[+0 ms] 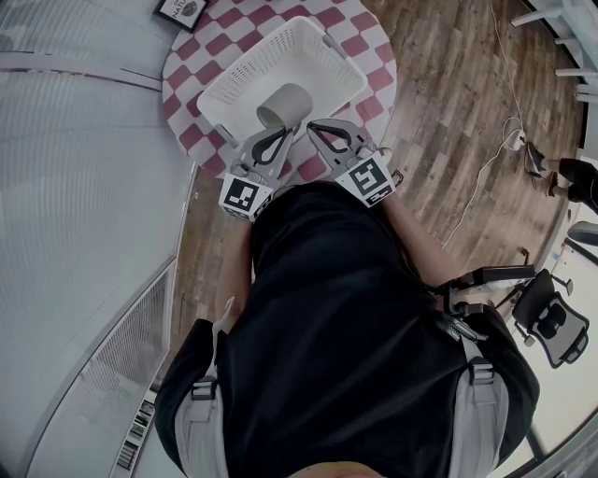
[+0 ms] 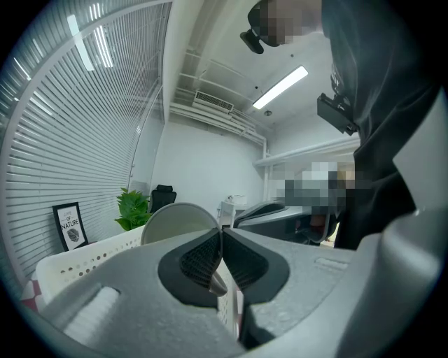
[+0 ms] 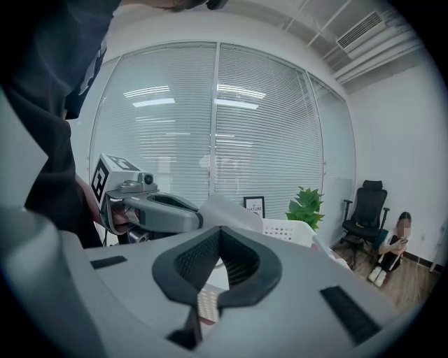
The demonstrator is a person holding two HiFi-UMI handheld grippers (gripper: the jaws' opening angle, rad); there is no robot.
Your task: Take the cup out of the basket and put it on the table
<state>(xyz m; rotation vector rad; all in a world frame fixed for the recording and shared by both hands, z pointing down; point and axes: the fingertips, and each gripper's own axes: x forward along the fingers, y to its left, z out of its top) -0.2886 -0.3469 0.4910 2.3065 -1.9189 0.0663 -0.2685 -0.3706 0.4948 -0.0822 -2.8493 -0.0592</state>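
A grey cup [image 1: 283, 105] lies on its side in the white perforated basket [image 1: 245, 58], which stands on a round table with a red-and-white checked cloth [image 1: 360, 37]. My left gripper [image 1: 283, 132] sits at the basket's near rim just below the cup, with its jaws shut tip to tip. In the left gripper view the cup's round end [image 2: 178, 220] shows just behind and left of the left gripper [image 2: 222, 232]. My right gripper [image 1: 314, 127] is beside it, also shut with nothing between its pads. The right gripper view has the right gripper [image 3: 219, 231], the cup [image 3: 225, 208] and the basket [image 3: 288, 229].
A framed picture [image 1: 182, 9] stands at the table's far edge. Slatted blinds and glass run along the left. Wooden floor [image 1: 448, 112] with a cable lies to the right, and an office chair [image 1: 551, 322] is nearer. A potted plant [image 3: 306, 204] and a seated person [image 3: 395, 245] are beyond.
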